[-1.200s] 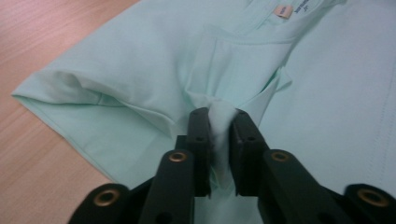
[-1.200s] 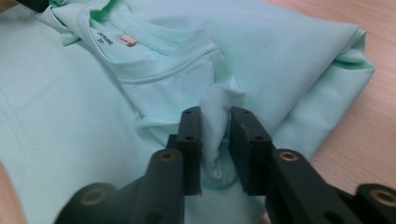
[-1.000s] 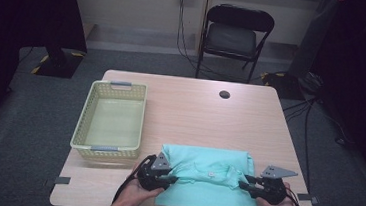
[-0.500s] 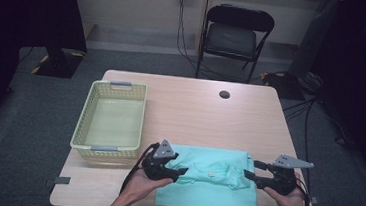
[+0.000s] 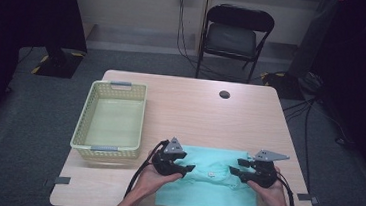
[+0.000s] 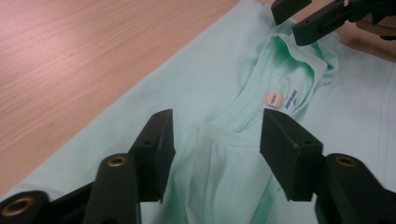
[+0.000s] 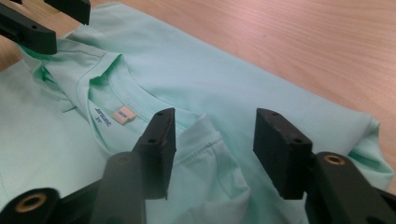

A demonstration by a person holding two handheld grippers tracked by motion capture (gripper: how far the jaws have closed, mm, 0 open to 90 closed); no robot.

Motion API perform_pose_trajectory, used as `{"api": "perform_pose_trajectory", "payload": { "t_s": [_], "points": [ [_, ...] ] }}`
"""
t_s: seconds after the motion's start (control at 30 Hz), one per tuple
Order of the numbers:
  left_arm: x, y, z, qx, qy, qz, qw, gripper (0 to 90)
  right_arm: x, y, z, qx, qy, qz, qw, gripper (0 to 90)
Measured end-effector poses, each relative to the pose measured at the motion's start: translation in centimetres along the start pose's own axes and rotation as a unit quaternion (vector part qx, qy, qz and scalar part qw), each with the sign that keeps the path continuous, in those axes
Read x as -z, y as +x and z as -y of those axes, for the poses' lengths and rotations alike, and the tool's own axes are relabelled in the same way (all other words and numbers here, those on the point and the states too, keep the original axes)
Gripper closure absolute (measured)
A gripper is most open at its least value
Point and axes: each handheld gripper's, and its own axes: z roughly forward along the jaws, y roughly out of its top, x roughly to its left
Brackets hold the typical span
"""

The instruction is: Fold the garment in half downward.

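On the near edge of the pale wooden counter (image 5: 191, 98), seen from the high view, a mint-green cotton T-shirt (image 5: 208, 188) lies flat, well right of the yellow woven plastic basket (image 5: 110, 119); the left gripper (image 5: 181, 167) and right gripper (image 5: 238, 169) sit over its far corners, pointing inward toward each other; a small dark disc (image 5: 225, 94) rests far off on the wood. From the left gripper view, the jaws stand half apart, having just been closing, with a raised fold of cloth (image 6: 219, 158) between them but not pinched; the orange neck label (image 6: 273, 99) shows plainly, a detail the high view barely gives. From the right gripper view, the jaws likewise stand half apart and have just been narrowing over a puckered sleeve fold (image 7: 210, 149), pads clear of it. To fold well, I judge both should bite the same layer evenly and lift together, avoiding the collar.
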Motion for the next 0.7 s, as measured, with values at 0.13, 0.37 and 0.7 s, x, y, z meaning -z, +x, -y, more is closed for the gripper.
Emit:
{"api": "perform_pose_trajectory", "payload": {
  "t_s": [0.13, 0.37, 0.7],
  "points": [
    [-0.2, 0.3, 0.3, 0.006, 0.004, 0.001, 1.0000, 48.0, -0.3, 0.0, 0.1, 0.001, 0.004, -0.002, 1.0000, 57.2],
    [-0.8, 0.5, 0.7, 0.008, 0.014, -0.003, 0.9999, 49.9, -1.1, 0.2, 0.3, 0.001, 0.013, -0.006, 0.9999, 69.8],
    [-1.5, 0.2, 0.8, -0.009, 0.022, -0.010, 0.9997, 58.3, -0.9, 0.6, 0.3, 0.015, 0.011, -0.006, 0.9998, 84.5]
  ]
}}
